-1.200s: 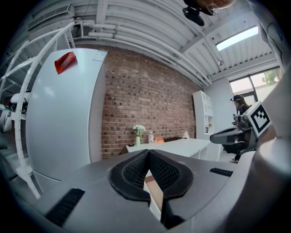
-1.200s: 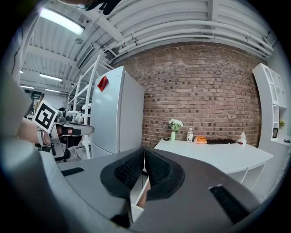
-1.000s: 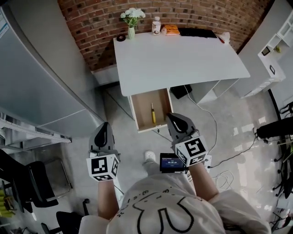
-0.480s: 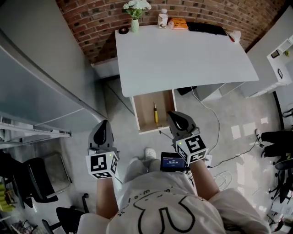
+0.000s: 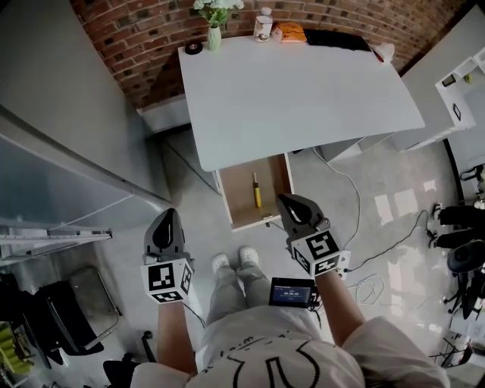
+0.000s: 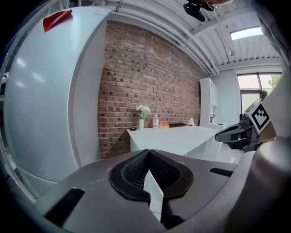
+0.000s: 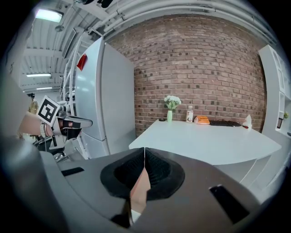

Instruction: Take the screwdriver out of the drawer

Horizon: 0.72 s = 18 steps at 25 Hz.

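Note:
A screwdriver (image 5: pixel 257 191) with a yellow handle lies in the open wooden drawer (image 5: pixel 237 195) under the front edge of the white table (image 5: pixel 303 91). My right gripper (image 5: pixel 289 204) hangs shut and empty just right of the drawer's front corner. My left gripper (image 5: pixel 164 227) is also shut and empty, well left of the drawer and over the floor. In both gripper views the jaws meet at their tips, in the left gripper view (image 6: pixel 148 154) and in the right gripper view (image 7: pixel 144 152), with the table ahead. The drawer is hidden in both gripper views.
A vase of flowers (image 5: pixel 214 19), a bottle (image 5: pixel 263 25), an orange thing (image 5: pixel 290 32) and a dark keyboard (image 5: pixel 339 39) line the table's far edge by the brick wall. A grey cabinet (image 5: pixel 53 144) stands at the left. Cables (image 5: pixel 356 227) trail on the floor at right.
Both grippers have sunk and drifted nearer the person's body. The view has shifted, so the table and drawer now sit higher and further left in the head view.

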Each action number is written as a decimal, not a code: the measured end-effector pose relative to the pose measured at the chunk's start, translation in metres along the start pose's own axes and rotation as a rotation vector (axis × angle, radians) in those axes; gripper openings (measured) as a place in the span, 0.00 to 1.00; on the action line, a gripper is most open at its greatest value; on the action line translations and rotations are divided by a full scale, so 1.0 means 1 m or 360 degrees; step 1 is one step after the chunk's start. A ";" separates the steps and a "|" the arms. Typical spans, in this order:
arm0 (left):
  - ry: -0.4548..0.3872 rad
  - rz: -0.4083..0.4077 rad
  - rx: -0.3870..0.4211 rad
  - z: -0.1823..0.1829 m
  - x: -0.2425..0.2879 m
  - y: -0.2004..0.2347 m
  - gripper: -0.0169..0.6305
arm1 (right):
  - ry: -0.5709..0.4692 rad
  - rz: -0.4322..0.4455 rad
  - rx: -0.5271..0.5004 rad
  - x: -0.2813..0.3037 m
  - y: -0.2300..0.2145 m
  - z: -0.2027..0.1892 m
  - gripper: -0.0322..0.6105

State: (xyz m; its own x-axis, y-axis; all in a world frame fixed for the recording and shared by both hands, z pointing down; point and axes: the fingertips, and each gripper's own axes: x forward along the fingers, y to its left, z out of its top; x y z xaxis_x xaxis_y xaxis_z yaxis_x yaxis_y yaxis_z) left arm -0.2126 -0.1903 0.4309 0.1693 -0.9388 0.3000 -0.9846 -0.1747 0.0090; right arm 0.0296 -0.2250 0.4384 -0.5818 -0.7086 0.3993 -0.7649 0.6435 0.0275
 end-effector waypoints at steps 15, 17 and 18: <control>0.0219 -0.0050 -0.0077 -0.116 0.085 0.023 0.05 | 0.0213 0.0016 0.0092 0.092 -0.019 -0.111 0.08; 0.0259 -0.0046 -0.0096 -0.136 0.093 0.025 0.05 | 0.0246 0.0017 0.0120 0.106 -0.020 -0.131 0.08; 0.0277 -0.0044 -0.0109 -0.146 0.097 0.026 0.05 | 0.0263 0.0014 0.0132 0.113 -0.021 -0.140 0.08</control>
State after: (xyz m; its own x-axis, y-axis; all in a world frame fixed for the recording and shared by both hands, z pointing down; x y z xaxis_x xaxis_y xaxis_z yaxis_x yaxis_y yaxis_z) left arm -0.2283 -0.2426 0.5996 0.1921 -0.8673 0.4593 -0.9814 -0.1735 0.0828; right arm 0.0194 -0.2780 0.6113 -0.5403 -0.6417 0.5443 -0.7843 0.6184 -0.0496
